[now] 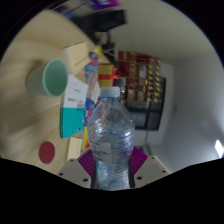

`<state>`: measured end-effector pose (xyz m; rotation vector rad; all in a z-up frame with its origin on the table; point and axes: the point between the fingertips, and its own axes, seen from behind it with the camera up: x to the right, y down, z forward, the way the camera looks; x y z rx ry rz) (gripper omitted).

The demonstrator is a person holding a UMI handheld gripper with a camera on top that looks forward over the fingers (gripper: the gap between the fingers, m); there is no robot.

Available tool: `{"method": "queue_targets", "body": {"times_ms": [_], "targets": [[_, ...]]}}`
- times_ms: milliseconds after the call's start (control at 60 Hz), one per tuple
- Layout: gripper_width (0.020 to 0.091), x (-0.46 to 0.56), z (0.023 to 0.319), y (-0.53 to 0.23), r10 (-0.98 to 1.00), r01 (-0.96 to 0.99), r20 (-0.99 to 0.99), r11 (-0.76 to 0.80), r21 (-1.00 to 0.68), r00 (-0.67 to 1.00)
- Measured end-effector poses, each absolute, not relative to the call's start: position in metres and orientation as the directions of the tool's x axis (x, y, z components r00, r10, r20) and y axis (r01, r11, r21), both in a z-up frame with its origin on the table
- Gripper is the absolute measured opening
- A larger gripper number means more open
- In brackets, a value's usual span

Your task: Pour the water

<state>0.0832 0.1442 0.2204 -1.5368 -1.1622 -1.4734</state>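
A clear plastic water bottle stands between my fingers, and my gripper is shut on it, the purple pads pressing its sides. The whole view is rolled, so the bottle is tilted with its white-capped neck pointing away from me. A green cup stands on the pale wooden table, off to the left and beyond the bottle.
A teal and white box lies on the table between the cup and the bottle. A red round lid rests near the table's edge. Colourful shelves and white walls stand beyond.
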Motion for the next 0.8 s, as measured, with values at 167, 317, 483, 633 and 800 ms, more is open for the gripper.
{"method": "queue_targets", "body": {"times_ms": [167, 317, 483, 633, 800], "targets": [[0.0429, 0.058, 0.222, 0.171, 0.248, 0.808, 0.841, -0.247, 0.534, -0.480], [0.0431, 0.044, 0.219, 0.181, 0.312, 0.712, 0.730, -0.192, 0.676, -0.608], [0.0430, 0.037, 0.207, 0.185, 0.350, 0.703, 0.708, -0.166, 0.691, -0.613], [0.0431, 0.055, 0.230, 0.189, 0.277, 0.854, 0.892, -0.290, 0.432, -0.357], [0.0431, 0.083, 0.236, 0.179, -0.061, 0.682, 0.762, -0.403, -0.610, 0.645]]}}
